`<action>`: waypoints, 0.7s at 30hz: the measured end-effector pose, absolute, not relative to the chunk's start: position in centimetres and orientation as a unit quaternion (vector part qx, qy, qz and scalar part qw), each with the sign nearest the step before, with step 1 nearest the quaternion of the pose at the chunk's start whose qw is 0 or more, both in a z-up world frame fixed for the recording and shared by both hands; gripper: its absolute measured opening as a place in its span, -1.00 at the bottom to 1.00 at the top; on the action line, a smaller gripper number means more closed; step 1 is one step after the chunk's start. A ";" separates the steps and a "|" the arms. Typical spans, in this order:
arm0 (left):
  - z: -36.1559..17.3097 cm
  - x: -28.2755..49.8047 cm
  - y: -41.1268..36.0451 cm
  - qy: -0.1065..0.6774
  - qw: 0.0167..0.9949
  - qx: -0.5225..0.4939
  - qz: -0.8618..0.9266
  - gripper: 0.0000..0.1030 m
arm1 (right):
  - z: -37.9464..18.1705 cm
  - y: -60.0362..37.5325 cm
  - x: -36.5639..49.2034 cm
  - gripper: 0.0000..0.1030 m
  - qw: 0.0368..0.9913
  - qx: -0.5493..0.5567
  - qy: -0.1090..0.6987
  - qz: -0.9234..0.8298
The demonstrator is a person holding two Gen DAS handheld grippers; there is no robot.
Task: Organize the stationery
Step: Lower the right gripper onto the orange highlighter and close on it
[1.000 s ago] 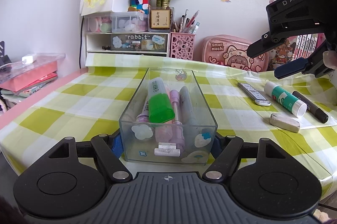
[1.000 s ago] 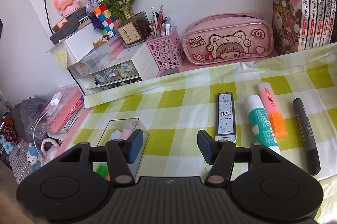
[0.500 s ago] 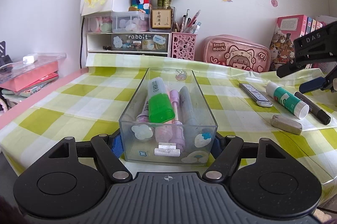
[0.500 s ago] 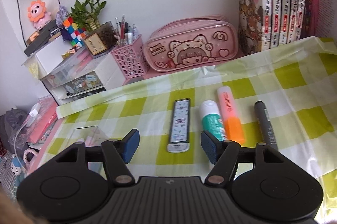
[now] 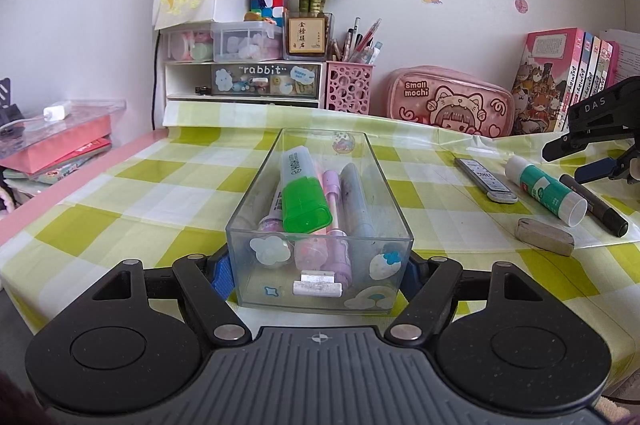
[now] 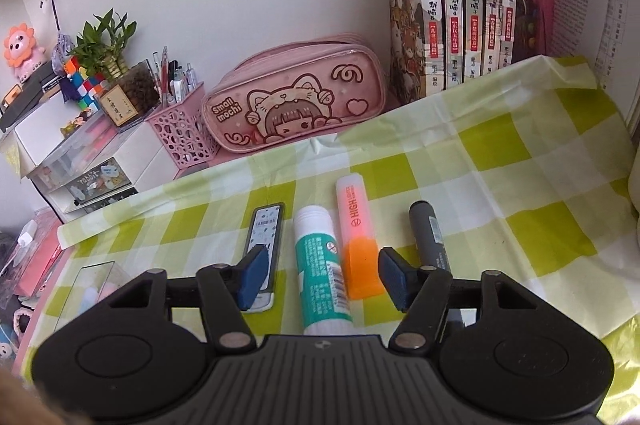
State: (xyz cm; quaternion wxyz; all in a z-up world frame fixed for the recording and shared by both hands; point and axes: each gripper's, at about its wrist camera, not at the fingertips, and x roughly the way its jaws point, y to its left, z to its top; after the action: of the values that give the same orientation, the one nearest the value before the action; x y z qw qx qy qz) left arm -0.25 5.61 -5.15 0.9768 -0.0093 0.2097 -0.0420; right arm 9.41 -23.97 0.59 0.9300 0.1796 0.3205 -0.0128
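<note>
Clear rectangular plastic box (image 5: 320, 221) already held green-capped highlighter (image 5: 302, 193), pink pens, grey pen; sat on checked surface (image 5: 120, 193), clamped at near end by left gripper (image 5: 318, 265) jaws. Left out, judged: white-and-teal glue stick (image 6: 322, 269), orange-capped highlighter (image 6: 358, 245), grey marker (image 6: 430, 239), flat lead case (image 6: 264, 237), grey eraser (image 5: 544, 236). Glue stick and orange highlighter lay between right gripper (image 6: 324, 279) jaws, half-wide, closing, pads apparently touching neither. Likely target unclear.

Green-and-white checked tablecloth (image 6: 472, 161), orange-capped highlighter (image 6: 358, 245), teal-labelled white glue stick (image 6: 320, 273), pink pencil case (image 6: 296, 105).
</note>
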 end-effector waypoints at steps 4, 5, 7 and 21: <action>-5.1 -0.2 5.5 0.209 0.977 -0.009 -0.041 0.43 | -0.5 -24.5 10.4 -0.27 0.929 0.170 0.326 -0.031; -5.1 -0.2 5.5 0.209 0.977 -0.009 -0.041 0.43 | -0.6 -24.7 10.5 -0.30 0.930 0.167 0.326 -0.034; -5.1 -0.2 5.5 0.209 0.977 -0.009 -0.041 0.43 | -0.8 -25.0 10.8 -0.38 0.928 0.163 0.334 -0.041; -5.1 -0.2 5.5 0.209 0.977 -0.009 -0.042 0.43 | -1.7 -23.5 11.5 -0.50 0.934 0.107 0.340 -0.034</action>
State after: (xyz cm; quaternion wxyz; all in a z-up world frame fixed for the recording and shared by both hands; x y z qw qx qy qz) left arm -0.24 5.52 -5.14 0.9770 -0.0088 0.2091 -0.0415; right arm 11.50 -23.54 -1.74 0.9336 0.1069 0.3403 -0.0341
